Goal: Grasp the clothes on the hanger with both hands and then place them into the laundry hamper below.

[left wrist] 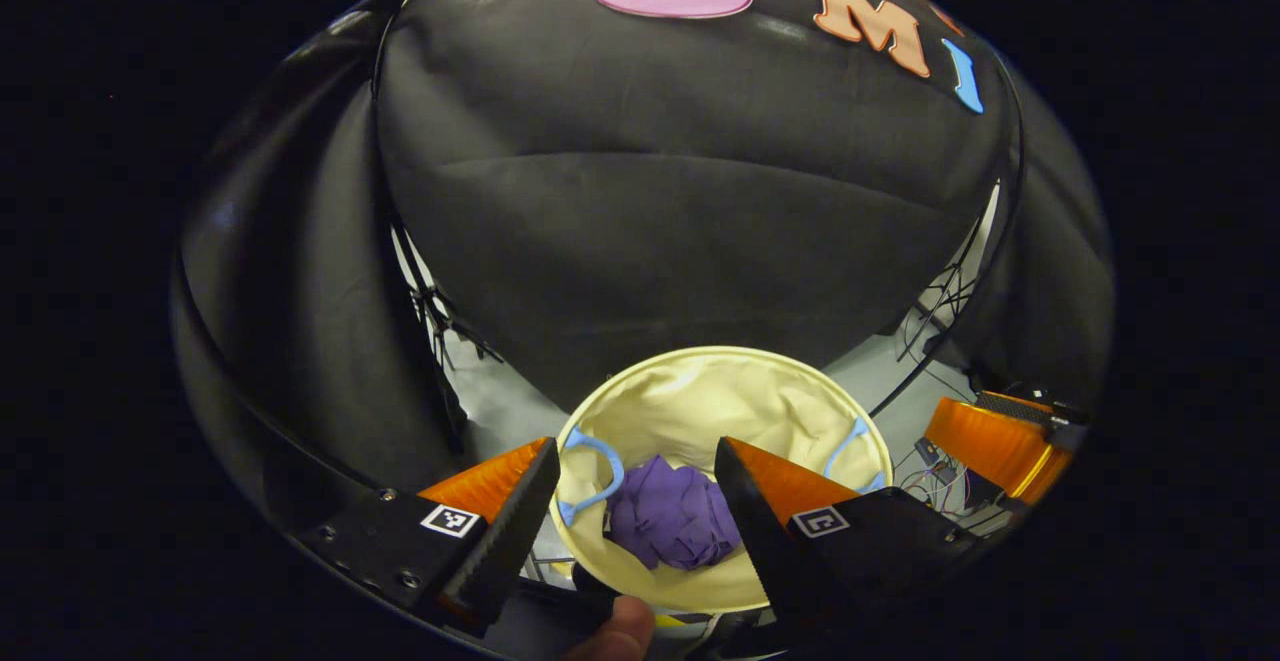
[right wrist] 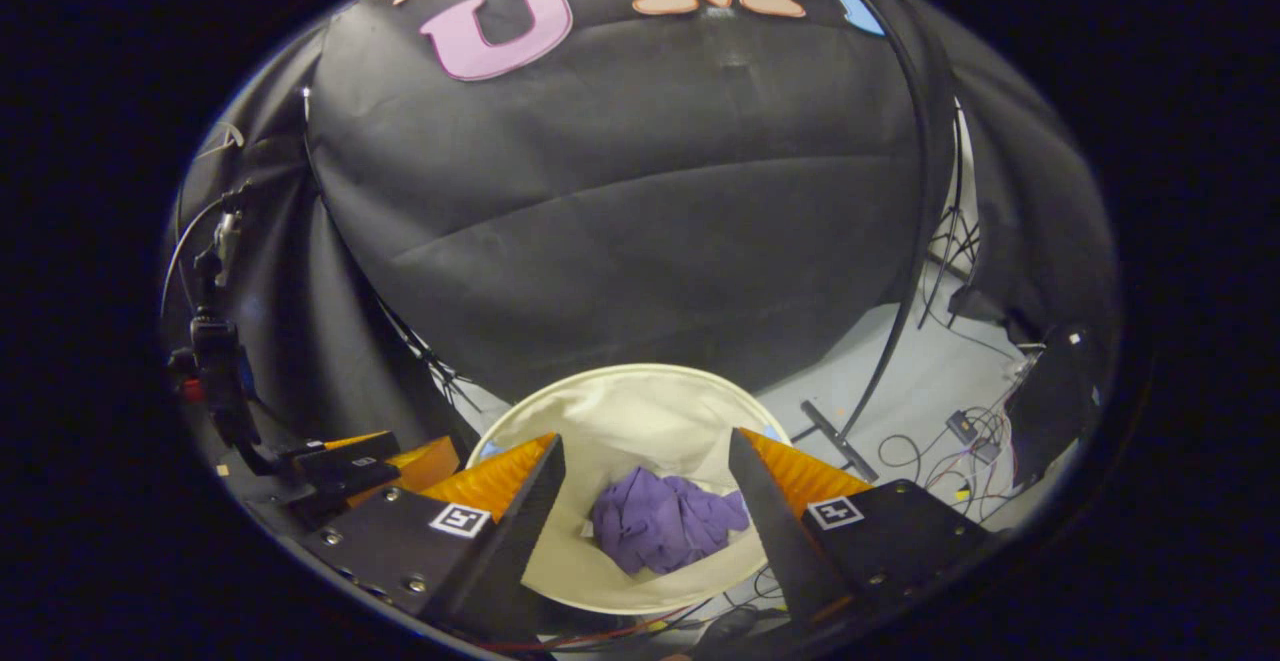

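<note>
With both our left gripper [left wrist: 632, 501] and right gripper [right wrist: 645, 501] spread empty, the purple clothes [left wrist: 672, 519] lie bunched low-centre in the laundry hamper [left wrist: 700, 366], which a careless withdrawal could tip.

Laundry hamper [left wrist: 700, 391] mouth is open above; crumpled purple clothes [left wrist: 672, 521] occupy its bottom centre. Cables [right wrist: 950, 441] lie on floor beside it.

Looks like a recording booth or lab: black cloth walls [right wrist: 620, 201] ahead, loose cables [right wrist: 960, 431] on the pale floor [right wrist: 900, 381] off right.
</note>
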`<state>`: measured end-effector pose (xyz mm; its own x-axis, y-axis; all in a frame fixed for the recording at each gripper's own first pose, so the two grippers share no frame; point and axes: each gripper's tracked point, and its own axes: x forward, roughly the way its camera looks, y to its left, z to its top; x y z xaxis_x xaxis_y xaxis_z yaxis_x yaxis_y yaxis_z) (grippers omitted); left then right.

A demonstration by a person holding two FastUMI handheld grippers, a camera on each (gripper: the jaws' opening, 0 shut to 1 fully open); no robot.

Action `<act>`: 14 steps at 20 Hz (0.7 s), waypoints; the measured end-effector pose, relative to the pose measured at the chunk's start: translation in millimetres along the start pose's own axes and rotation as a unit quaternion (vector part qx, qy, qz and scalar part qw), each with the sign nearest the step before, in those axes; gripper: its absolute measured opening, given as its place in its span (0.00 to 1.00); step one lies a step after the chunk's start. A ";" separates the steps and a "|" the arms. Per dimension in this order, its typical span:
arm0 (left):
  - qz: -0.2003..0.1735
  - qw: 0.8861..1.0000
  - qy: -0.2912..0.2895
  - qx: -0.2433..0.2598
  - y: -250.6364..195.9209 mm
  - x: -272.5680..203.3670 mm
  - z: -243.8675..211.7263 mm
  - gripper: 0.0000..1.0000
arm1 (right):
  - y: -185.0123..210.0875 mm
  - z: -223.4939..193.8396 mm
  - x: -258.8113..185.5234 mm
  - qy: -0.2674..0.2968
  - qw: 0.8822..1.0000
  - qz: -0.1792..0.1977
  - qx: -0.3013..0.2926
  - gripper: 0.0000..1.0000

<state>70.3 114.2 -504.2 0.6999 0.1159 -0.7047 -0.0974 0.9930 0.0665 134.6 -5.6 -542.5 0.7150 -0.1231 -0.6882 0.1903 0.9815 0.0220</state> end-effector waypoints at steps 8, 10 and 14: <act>-0.018 0.996 -0.087 -0.004 -4.8 -63.4 81.4 0.97 | 33.0 79.4 -69.9 -0.077 0.997 0.015 -0.014 0.94; -0.020 0.994 -0.112 -0.001 -2.0 -82.9 105.4 0.98 | 39.7 101.2 -86.9 -0.103 0.994 0.018 -0.024 0.99; -0.016 0.986 -0.163 0.000 2.4 -114.1 148.8 0.94 | 51.8 141.1 -121.8 -0.151 0.987 0.014 -0.057 0.99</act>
<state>95.4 106.7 -318.6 0.8931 0.0854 -0.4416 -0.0717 0.9963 0.0475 152.2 39.5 -355.2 0.8903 -0.1171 -0.4400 0.1030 0.9931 -0.0560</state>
